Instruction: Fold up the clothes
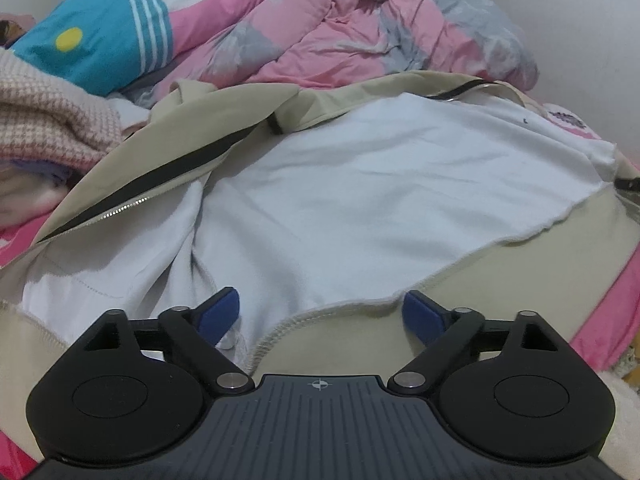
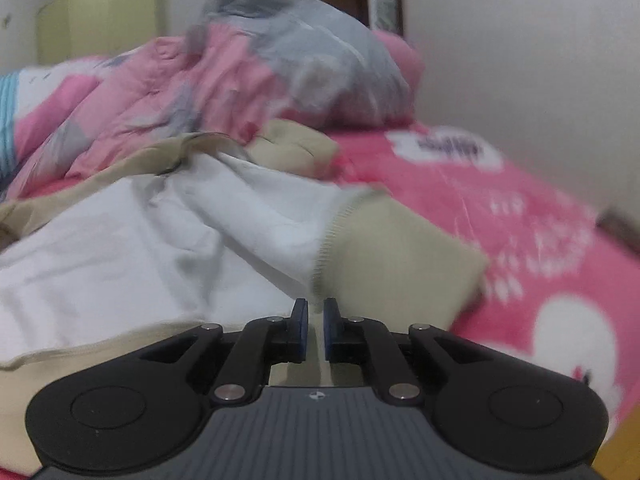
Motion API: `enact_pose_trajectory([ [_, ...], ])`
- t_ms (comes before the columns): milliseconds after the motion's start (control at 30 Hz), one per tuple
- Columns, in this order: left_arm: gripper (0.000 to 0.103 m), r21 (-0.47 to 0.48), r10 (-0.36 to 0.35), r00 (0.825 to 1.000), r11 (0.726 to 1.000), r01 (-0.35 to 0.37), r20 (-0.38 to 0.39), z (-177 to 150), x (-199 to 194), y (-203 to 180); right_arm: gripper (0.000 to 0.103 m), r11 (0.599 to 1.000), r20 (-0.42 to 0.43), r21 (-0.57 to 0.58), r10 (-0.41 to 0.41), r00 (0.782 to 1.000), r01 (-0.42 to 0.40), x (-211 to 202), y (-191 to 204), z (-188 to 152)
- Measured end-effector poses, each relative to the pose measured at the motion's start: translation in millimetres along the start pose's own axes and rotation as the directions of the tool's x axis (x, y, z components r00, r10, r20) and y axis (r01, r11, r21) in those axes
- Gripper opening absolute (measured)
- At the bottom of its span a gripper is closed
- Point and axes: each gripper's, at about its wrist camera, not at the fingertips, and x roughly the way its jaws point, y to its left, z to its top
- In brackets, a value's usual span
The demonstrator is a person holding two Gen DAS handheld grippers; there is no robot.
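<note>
A beige jacket [image 1: 500,280] lies opened out on the bed with its white lining [image 1: 360,184] facing up. Its black zipper strip [image 1: 152,176] runs along the left flap. My left gripper [image 1: 320,304] stands open just above the stitched near hem, blue pads wide apart, with nothing pinched between them. In the right wrist view the jacket [image 2: 400,252] is pulled up into a fold towards the camera. My right gripper [image 2: 316,308] is shut on its seamed edge, and a thin strip of fabric runs between the pads. The lining [image 2: 120,248] spreads to the left.
A crumpled pink and grey quilt [image 1: 340,32] is heaped at the back of the bed. A teal striped pillow [image 1: 100,36] and a pile of houndstooth fabric [image 1: 48,120] lie at the left. Pink printed sheet [image 2: 520,208] shows on the right, below a white wall [image 2: 520,60].
</note>
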Motion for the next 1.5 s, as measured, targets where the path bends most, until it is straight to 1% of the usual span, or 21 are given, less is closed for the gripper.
enact_pose_trajectory([
  [33,0.094,0.0,0.005,1.0,1.0,-0.005,-0.002,0.3,0.2,0.1,0.008,0.999,0.022,-0.032,0.011,1.0,-0.01,-7.9,10.7,3.1],
  [100,0.096,0.003,0.015,1.0,1.0,-0.015,-0.005,0.1,0.0,-1.3,0.01,0.994,0.054,-0.064,0.091,0.994,-0.087,-20.7,31.3,6.0],
  [167,0.098,0.006,0.025,1.0,1.0,-0.025,-0.008,0.3,0.4,-4.0,0.02,0.98,0.058,-0.106,0.174,0.983,-0.167,-25.5,54.2,4.7],
  [200,0.098,0.009,0.031,0.999,0.999,-0.031,-0.009,0.5,0.7,-5.4,0.022,0.97,0.059,-0.127,0.215,0.975,-0.206,-27.9,65.7,4.1],
  [267,0.1,0.01,0.036,0.999,0.999,-0.036,-0.014,1.0,1.7,-6.8,0.026,0.956,0.013,-0.179,0.239,0.971,-0.233,-19.3,86.1,-7.0],
  [300,0.101,0.008,0.038,0.999,0.999,-0.038,-0.016,1.0,2.5,-7.0,0.028,0.952,-0.028,-0.186,0.241,0.97,-0.242,-11.9,91.4,-15.9],
  [333,0.102,0.003,0.038,0.999,0.999,-0.038,-0.021,0.7,3.5,-6.5,0.033,0.949,-0.073,-0.19,0.24,0.968,-0.25,-3.9,95.7,-25.5],
  [367,0.102,-0.003,0.037,0.999,0.999,-0.037,-0.027,0.3,4.7,-5.7,0.034,0.952,-0.096,-0.193,0.222,0.97,-0.237,2.2,98.0,-35.8],
  [433,0.103,-0.021,0.029,0.999,0.999,-0.03,-0.04,-0.6,6.4,-2.8,0.036,0.958,-0.05,-0.211,0.187,0.981,-0.194,-6.2,102.3,-46.1],
  [500,0.103,-0.042,0.015,0.999,0.999,-0.017,-0.048,-1.5,7.6,1.0,0.038,0.957,-0.042,-0.237,0.161,0.986,-0.167,-10.4,106.1,-48.1],
  [600,0.103,-0.072,-0.004,0.998,0.997,-0.001,-0.058,-2.1,9.9,5.3,0.039,0.965,-0.033,-0.216,0.148,0.988,-0.152,-12.0,106.8,-52.4],
  [700,0.103,-0.074,-0.004,0.998,0.997,-0.001,-0.067,-1.3,11.1,4.8,0.041,0.971,-0.037,-0.186,0.148,0.988,-0.153,-16.1,105.9,-54.2],
  [833,0.103,-0.08,-0.002,0.996,0.997,-0.005,-0.085,0.4,12.9,4.9,0.043,0.976,-0.063,-0.128,0.168,0.984,-0.175,-14.3,99.9,-47.8],
  [933,0.103,-0.082,0.001,0.995,0.997,-0.01,-0.103,2.2,14.5,4.5,0.044,0.977,-0.072,-0.109,0.177,0.982,-0.184,-14.0,98.0,-46.2],
  [1133,0.103,-0.096,0.015,0.991,0.995,-0.028,-0.131,4.1,15.3,3.1,0.05,0.976,-0.071,-0.091,0.192,0.979,-0.198,-14.5,96.3,-46.8],
  [1200,0.103,-0.102,0.019,0.99,0.994,-0.033,-0.138,4.6,15.8,2.9,0.065,0.971,-0.076,-0.085,0.218,0.973,-0.224,-14.4,95.5,-46.9],
  [1233,0.103,-0.103,0.021,0.99,0.994,-0.035,-0.14,4.8,16.0,2.6,0.086,0.96,-0.093,-0.083,0.259,0.961,-0.267,-13.5,96.0,-47.1],
  [1267,0.103,-0.103,0.022,0.99,0.994,-0.037,-0.142,5.0,16.3,2.3,0.103,0.949,-0.109,-0.088,0.293,0.95,-0.303,-12.8,98.1,-47.7],
  [1367,0.103,-0.104,0.026,0.989,0.994,-0.041,-0.146,5.3,16.4,1.6,0.103,0.946,-0.11,-0.167,0.263,0.959,-0.278,-14.8,113.8,-53.7],
  [1433,0.103,-0.106,0.028,0.989,0.993,-0.043,-0.146,5.6,16.4,1.3,0.103,0.949,-0.103,-0.166,0.253,0.962,-0.268,-15.7,116.4,-55.1],
  [1500,0.103,-0.108,0.029,0.989,0.993,-0.045,-0.147,5.8,16.6,1.0,0.103,0.949,-0.107,-0.159,0.257,0.96,-0.272,-15.9,115.6,-54.6],
])
